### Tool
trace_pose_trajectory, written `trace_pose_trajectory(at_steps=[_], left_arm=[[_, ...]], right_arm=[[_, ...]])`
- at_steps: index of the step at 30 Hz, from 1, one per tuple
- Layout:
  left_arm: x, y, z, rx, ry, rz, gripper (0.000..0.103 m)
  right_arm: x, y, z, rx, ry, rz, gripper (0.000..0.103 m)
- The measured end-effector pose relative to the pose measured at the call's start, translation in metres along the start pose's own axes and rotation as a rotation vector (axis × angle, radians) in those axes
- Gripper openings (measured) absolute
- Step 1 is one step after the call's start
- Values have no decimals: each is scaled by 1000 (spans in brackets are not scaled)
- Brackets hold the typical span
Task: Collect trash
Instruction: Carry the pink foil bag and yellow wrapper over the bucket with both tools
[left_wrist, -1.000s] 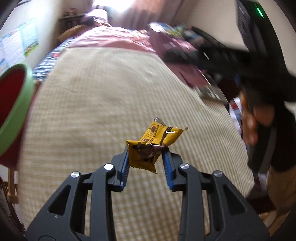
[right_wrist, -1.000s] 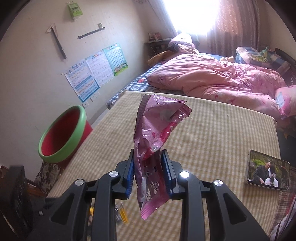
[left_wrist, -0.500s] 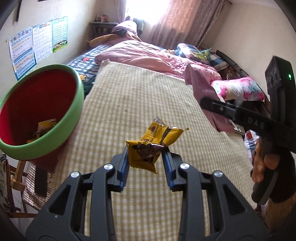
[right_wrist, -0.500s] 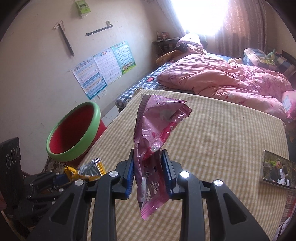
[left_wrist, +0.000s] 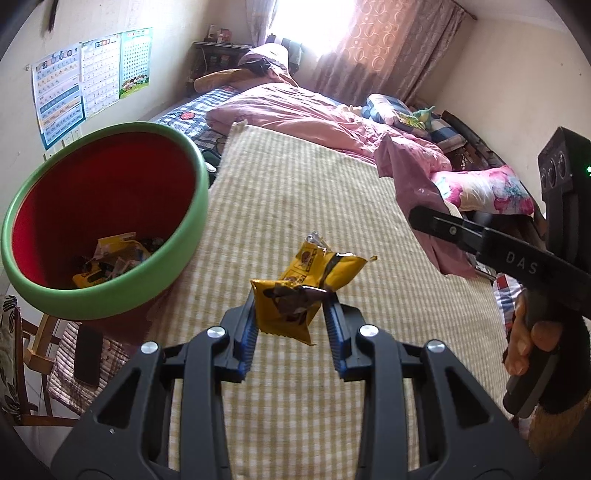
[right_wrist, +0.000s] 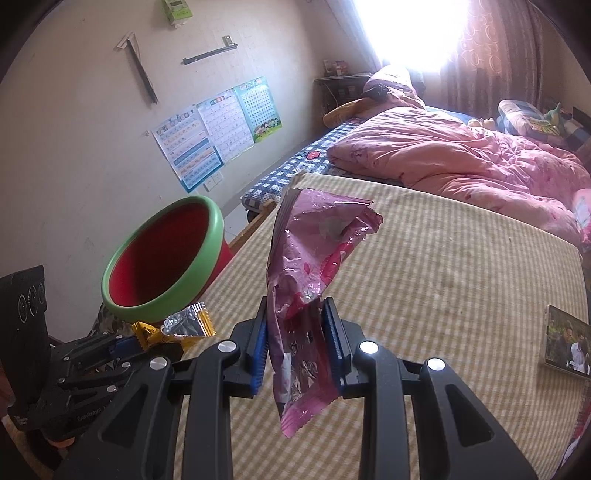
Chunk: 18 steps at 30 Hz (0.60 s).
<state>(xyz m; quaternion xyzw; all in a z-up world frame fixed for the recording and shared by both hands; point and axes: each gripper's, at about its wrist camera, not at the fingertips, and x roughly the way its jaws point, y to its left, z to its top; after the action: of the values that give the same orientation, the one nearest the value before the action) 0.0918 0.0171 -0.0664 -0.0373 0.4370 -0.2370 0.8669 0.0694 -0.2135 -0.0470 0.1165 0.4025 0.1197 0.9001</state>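
Observation:
My left gripper (left_wrist: 291, 325) is shut on a yellow snack wrapper (left_wrist: 306, 280) and holds it above the checked bed cover, right of the red bin with a green rim (left_wrist: 110, 206). The bin holds several wrappers (left_wrist: 110, 258). My right gripper (right_wrist: 297, 332) is shut on a pink foil wrapper (right_wrist: 314, 258) held upright over the cover. The bin (right_wrist: 166, 258) stands to its left in the right wrist view, where the left gripper (right_wrist: 125, 343) with the yellow wrapper (right_wrist: 177, 328) also shows. The right gripper (left_wrist: 417, 218) with the pink wrapper (left_wrist: 417, 184) shows in the left wrist view.
A yellow checked cover (right_wrist: 443, 277) lies on the bed, with a pink quilt (right_wrist: 461, 155) behind it. A phone with a lit screen (right_wrist: 567, 341) lies at the right edge. A dark phone (left_wrist: 88, 354) lies on a chair below the bin. Posters (right_wrist: 218, 125) hang on the wall.
My left gripper has swung left with the yellow wrapper, so the bin is now close on its left. My right gripper, still holding the pink wrapper, has moved nearer the bin.

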Motion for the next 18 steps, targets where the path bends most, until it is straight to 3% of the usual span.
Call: trace_pose_trajectory(at_steps=[18], left_arm=[[-20, 38, 12, 13, -36, -17, 31]], right_arm=[[17, 39, 6, 0, -3, -21, 28]])
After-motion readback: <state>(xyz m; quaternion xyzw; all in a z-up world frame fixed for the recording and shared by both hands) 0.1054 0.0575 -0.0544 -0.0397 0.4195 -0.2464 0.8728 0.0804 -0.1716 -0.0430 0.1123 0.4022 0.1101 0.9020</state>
